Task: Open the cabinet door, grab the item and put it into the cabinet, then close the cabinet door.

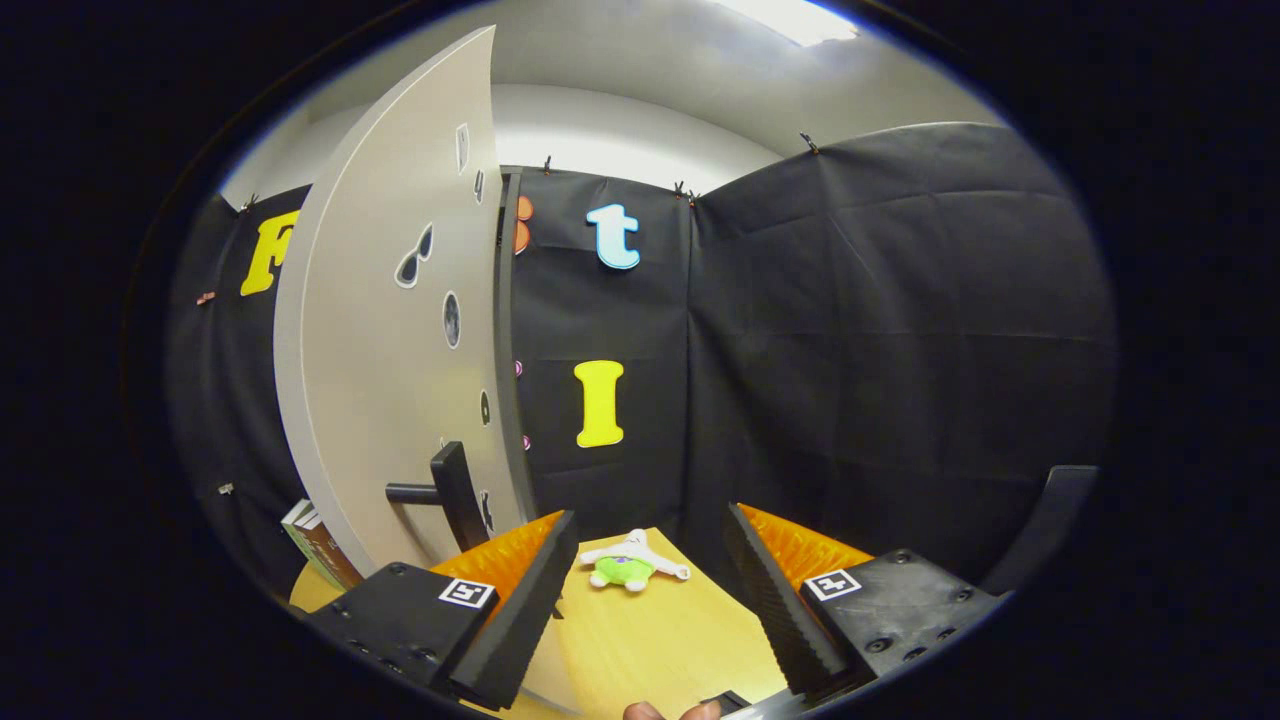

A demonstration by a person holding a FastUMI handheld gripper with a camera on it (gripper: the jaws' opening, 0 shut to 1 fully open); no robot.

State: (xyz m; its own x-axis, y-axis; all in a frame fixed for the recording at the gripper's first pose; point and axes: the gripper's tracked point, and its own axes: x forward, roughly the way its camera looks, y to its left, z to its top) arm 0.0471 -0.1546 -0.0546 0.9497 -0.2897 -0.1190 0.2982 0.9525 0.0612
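Cabinet door (390, 330): pale grey panel, swung wide open and standing edge-on to the left of the fingers; several small stickers run down its face, among them a pair of sunglasses and some oval shapes, none bearing writing that can be read. The opening step is judged done.

Door handle (450, 495): dark bar on a short post, low on the door, just beyond the left finger and apart from it.

Table (660, 640): light wood top, running forward between and beyond the fingers.

Gripper (650, 600): fingers spread wide and holding nothing, bare table between them. Each finger's housing carries a small square black-and-white marker tag, a coded pattern and not legible text.

Books (315, 540): a few upright spines low behind the door's bottom edge, seemingly inside the cabinet; the print on them is too small to read.

Plush toy (628, 565): small, with a green body and white limbs, lying flat on the table ahead of the fingers and roughly centred between them, near the table's far edge. Taken to be the item to stow. No tag or label can be made out.

Step in hand: the grab. Next move, as judged: carry the open fingers forward and down so they straddle the toy, close on its soft body, then swing left past the door's edge toward the cabinet interior
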